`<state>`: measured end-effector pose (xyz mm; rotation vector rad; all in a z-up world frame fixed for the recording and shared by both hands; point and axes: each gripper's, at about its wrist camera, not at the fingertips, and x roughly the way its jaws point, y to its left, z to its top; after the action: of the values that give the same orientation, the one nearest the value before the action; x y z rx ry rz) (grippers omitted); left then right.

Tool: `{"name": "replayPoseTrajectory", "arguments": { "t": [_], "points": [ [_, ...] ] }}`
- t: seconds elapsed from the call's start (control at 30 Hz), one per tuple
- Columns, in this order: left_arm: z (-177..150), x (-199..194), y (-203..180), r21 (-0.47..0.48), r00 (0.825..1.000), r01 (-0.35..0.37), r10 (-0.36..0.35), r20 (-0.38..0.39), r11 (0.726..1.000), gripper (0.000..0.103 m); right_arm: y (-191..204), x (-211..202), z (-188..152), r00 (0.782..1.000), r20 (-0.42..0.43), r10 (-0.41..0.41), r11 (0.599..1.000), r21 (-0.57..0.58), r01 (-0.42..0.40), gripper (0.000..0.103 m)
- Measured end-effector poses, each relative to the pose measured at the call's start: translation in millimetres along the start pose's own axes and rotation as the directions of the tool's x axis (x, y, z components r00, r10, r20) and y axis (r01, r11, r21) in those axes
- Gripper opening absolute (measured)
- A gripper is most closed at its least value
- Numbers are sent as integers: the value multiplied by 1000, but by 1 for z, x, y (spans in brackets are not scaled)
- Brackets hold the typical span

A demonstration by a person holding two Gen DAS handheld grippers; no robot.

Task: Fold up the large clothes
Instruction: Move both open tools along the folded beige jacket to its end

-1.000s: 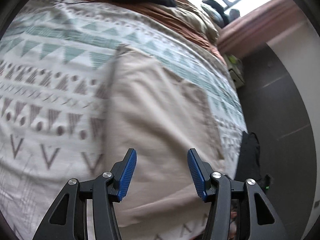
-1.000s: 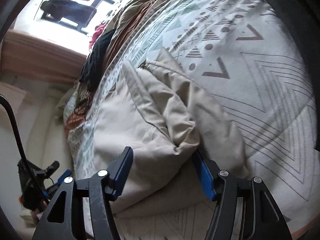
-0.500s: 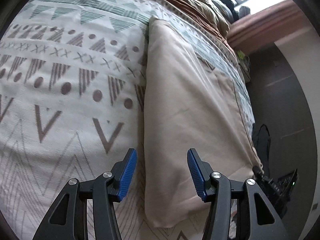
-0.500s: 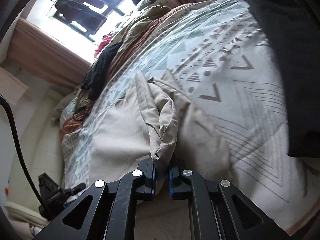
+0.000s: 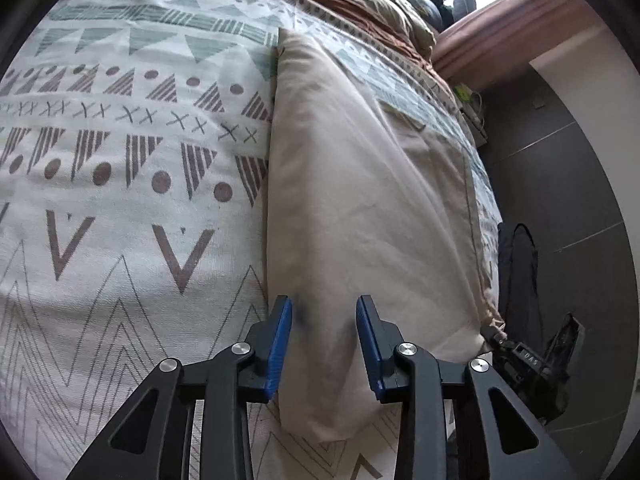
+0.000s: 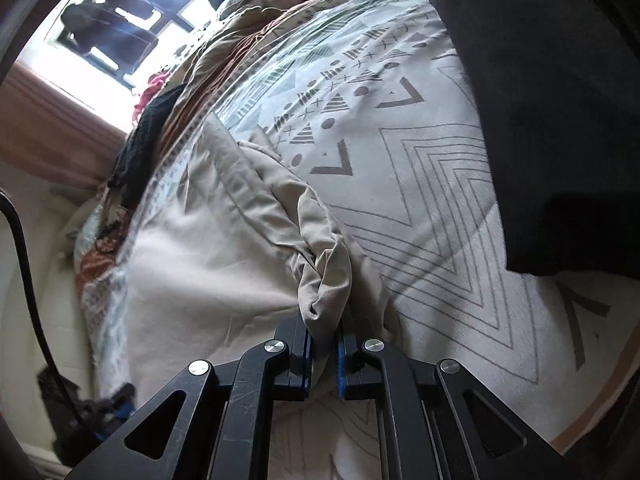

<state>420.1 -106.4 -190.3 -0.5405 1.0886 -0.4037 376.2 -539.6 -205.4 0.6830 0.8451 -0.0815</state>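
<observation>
Beige trousers (image 5: pixel 360 208) lie lengthwise on a patterned bedspread (image 5: pixel 120 168). In the left wrist view my left gripper (image 5: pixel 323 320) is open, its blue pads on either side of the trousers' near left edge, with the cloth between them. In the right wrist view my right gripper (image 6: pixel 323 344) is shut on a bunched fold of the beige trousers (image 6: pixel 320 276), which rises from the pads and runs back over the flat part of the garment (image 6: pixel 208 272).
A dark garment (image 6: pixel 540 120) lies on the bedspread (image 6: pixel 440 200) at the right. A pile of brown, black and red clothes (image 6: pixel 160 120) sits near the window. The bed edge and dark floor (image 5: pixel 560 184) are to the right in the left wrist view.
My left gripper moved from over the trousers to their left edge and its jaws narrowed. My right gripper shut on the bunched fold and keeps holding it.
</observation>
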Motion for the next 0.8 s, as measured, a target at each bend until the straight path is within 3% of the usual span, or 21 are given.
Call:
{"name": "replayPoseTrajectory", "arguments": {
  "t": [0.17, 0.23, 0.3, 0.43, 0.5, 0.6, 0.8],
  "points": [
    [7, -5, 7, -20, 999, 47, -46, 14, 999, 35, -4, -13, -2, 1000, 2, -8, 1000, 15, 8, 13],
    [9, -8, 8, -27, 998, 52, -51, 25, 998, 35, -4, -29, -5, 998, 29, -59, 998, 14, 58, 36],
    [12, -12, 8, -31, 998, 58, -57, 34, 998, 37, -4, -45, -7, 995, 51, -88, 996, 1, 88, 46],
    [12, -19, 7, -34, 997, 62, -60, 48, 997, 40, 1, -77, -6, 997, 52, -57, 998, -9, 57, 46],
    [13, -22, 7, -43, 996, 63, -60, 62, 997, 47, 8, -91, -5, 997, 61, -55, 998, -40, 57, 48],
    [13, -27, 8, -46, 995, 66, -62, 74, 997, 48, 18, -111, -4, 996, 73, -42, 996, -70, 48, 59],
    [16, -40, 9, -18, 993, 23, -21, 116, 1000, 48, 40, -117, 13, 994, 111, -9, 995, -101, 20, 59]
  ]
}}
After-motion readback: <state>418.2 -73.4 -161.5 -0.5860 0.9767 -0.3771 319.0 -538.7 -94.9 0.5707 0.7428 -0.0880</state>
